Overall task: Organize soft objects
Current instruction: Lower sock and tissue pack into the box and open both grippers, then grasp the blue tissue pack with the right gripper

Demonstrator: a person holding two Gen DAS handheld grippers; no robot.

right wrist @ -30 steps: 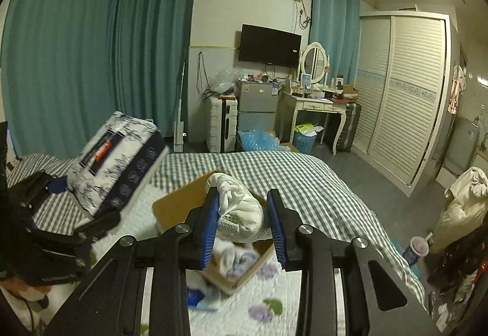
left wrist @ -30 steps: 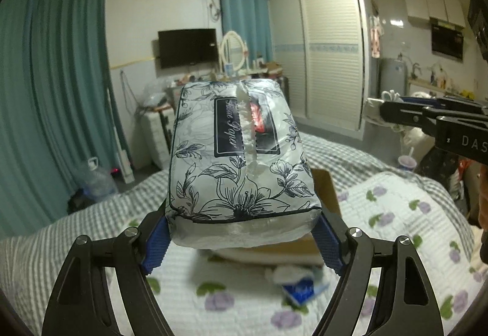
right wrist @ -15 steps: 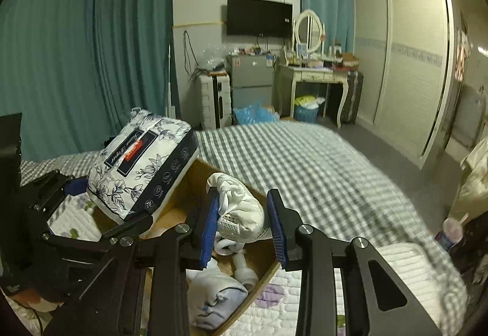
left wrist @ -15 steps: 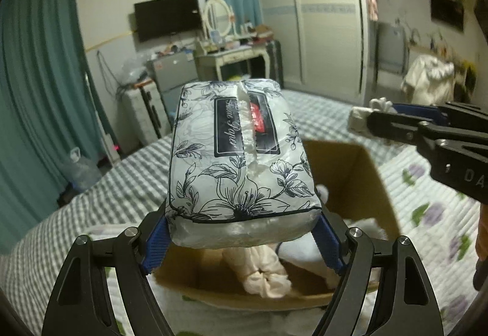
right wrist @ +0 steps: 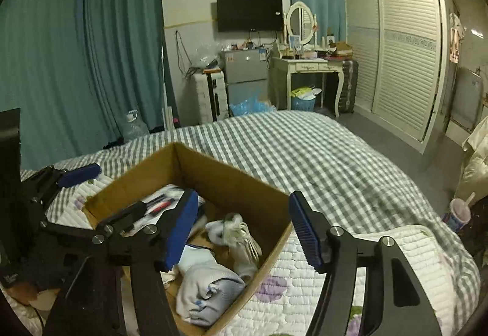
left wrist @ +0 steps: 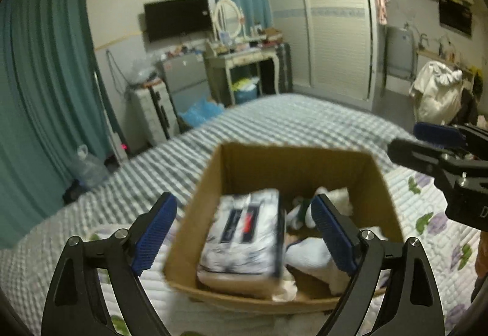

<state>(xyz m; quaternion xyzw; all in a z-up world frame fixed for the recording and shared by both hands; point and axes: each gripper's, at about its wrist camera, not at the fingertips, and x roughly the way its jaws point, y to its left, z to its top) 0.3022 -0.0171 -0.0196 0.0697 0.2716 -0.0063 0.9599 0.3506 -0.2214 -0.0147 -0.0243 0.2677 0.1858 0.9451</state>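
Observation:
An open cardboard box (left wrist: 292, 162) stands on the bed and also shows in the right wrist view (right wrist: 213, 171). The flowered tissue pack (left wrist: 244, 232) lies inside it at the left, beside white rolled cloths (left wrist: 314, 256). My left gripper (left wrist: 244, 232) is open and empty above the pack. My right gripper (right wrist: 244, 229) is open and empty above the box, over a white sock bundle (right wrist: 241, 232) and a grey rolled cloth (right wrist: 207, 290). The tissue pack (right wrist: 158, 201) is partly hidden behind the left finger of my right gripper.
The box sits on a white flower-print quilt (right wrist: 305, 299) over a grey checked bedspread (right wrist: 305, 153). Beyond the bed are teal curtains (right wrist: 91, 61), a small fridge (right wrist: 244, 76), a dressing table (right wrist: 308, 67) and a slatted wardrobe (right wrist: 405, 46).
My left gripper opened and the tissue pack dropped into the box. My right gripper opened and let the white sock bundle fall into the box.

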